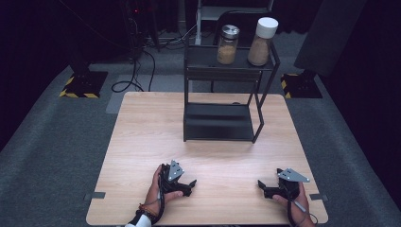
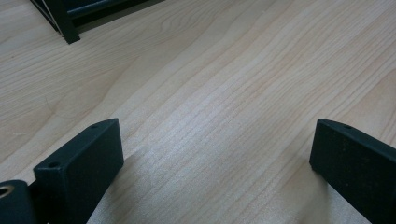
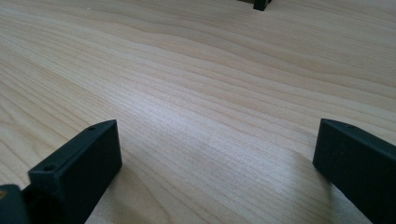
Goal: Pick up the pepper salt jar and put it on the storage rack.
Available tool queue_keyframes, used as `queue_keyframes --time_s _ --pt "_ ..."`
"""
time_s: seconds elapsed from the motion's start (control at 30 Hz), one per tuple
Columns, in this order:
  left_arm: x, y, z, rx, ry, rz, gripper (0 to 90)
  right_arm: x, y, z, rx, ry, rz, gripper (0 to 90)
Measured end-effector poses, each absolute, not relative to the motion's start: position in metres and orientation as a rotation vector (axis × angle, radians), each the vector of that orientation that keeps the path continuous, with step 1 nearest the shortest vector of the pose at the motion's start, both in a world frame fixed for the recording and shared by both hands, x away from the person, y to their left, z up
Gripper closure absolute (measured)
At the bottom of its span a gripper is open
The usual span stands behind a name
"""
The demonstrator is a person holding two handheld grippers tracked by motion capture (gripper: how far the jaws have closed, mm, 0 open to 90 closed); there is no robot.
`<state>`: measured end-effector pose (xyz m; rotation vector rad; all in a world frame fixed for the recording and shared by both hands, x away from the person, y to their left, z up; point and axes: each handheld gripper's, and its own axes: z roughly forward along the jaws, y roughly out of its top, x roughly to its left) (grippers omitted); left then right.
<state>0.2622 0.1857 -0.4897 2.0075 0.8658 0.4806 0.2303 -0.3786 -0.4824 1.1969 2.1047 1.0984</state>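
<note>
Left gripper (image 1: 190,183): released, near-left on table (image 1: 142,142).
Right gripper (image 1: 261,184): released, near-right.
Jars (image 1: 228,45): far, atop rack (image 1: 217,123); likely heavy, slippery, fragile; grasp mid-body.

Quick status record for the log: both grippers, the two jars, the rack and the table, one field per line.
left gripper: open, empty, low over the table's near edge
right gripper: open, empty, near edge
metal-lidded glass jar: upright, rack's top shelf, left of the other jar
white-capped glass jar: upright, top shelf
black metal two-tier rack: far half of table, lower shelf bare
light wooden table: grippers resting apart
</note>
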Motion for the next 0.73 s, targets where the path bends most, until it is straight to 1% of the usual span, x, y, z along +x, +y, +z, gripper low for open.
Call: queue_keyframes --time_s 0.73 --pt "0.2626 0.1858 -0.4895 2.009 0.865 0.479 2.6 0.2303 -0.3776 -0.4819 1.202 2.102 1.092 0.2"
